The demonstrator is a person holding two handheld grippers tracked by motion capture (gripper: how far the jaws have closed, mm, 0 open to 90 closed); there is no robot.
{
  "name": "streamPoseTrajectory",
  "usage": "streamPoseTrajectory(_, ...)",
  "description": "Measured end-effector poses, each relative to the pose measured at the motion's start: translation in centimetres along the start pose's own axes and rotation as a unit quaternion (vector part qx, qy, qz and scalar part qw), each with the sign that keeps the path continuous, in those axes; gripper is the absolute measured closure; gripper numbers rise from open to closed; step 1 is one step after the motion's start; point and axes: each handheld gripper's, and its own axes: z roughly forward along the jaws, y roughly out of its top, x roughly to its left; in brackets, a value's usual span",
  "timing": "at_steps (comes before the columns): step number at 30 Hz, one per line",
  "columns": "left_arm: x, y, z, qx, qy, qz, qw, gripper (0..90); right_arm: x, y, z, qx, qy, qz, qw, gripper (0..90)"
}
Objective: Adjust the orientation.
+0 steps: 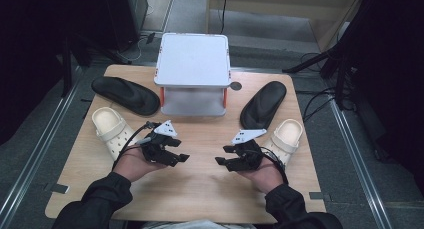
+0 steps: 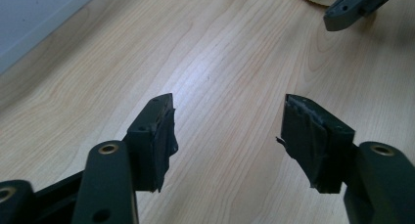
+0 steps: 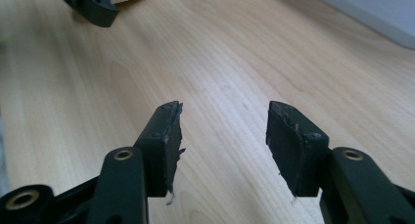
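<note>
Two black sandals lie on the wooden table (image 1: 200, 179): one (image 1: 125, 94) at the back left, one (image 1: 263, 104) at the back right. A cream clog (image 1: 112, 128) sits at the left, another cream clog (image 1: 285, 138) at the right. My left gripper (image 1: 181, 158) rests low over the table near the front, open and empty (image 2: 227, 121). My right gripper (image 1: 222, 158) faces it, also open with nothing between its jaws (image 3: 224, 123). Each gripper view shows bare wood between the jaws and the other gripper's tip farther off.
A white two-level stand (image 1: 193, 59) with orange fittings stands at the back middle of the table. A small dark round hole (image 1: 236, 86) is beside it. Metal rails and cables run along the floor on both sides.
</note>
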Motion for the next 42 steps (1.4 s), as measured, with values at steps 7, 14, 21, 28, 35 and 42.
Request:
streamPoseTrajectory(7,0.6,-0.2,-0.3,0.008,-0.006,-0.014,0.9999,35.0,0.4,0.1,0.0,0.006,0.006,-0.016,0.9998,46.9)
streamPoseTrajectory(14,0.6,-0.2,-0.4,0.009,-0.008,-0.015,0.9998,32.2,0.4,0.3,-0.2,0.004,0.01,-0.017,0.9998,45.0)
streamPoseTrajectory(21,0.7,-0.1,-0.7,0.022,-0.026,-0.029,0.999,42.2,0.7,0.3,-0.3,0.011,0.018,-0.021,0.9996,43.7)
streamPoseTrajectory(28,1.2,-0.2,-1.8,0.013,-0.022,-0.039,0.9989,54.3,0.8,0.2,-0.7,0.013,0.011,-0.024,0.9996,42.3)
streamPoseTrajectory(35,1.6,-0.6,-2.4,0.026,-0.006,-0.049,0.9985,48.0,0.6,0.2,-0.5,0.027,0.022,-0.032,0.9989,42.3)
streamPoseTrajectory(42,1.9,-1.0,-3.6,0.025,0.004,-0.055,0.9982,46.8,0.5,0.5,-0.1,0.036,0.028,-0.035,0.9984,41.1)
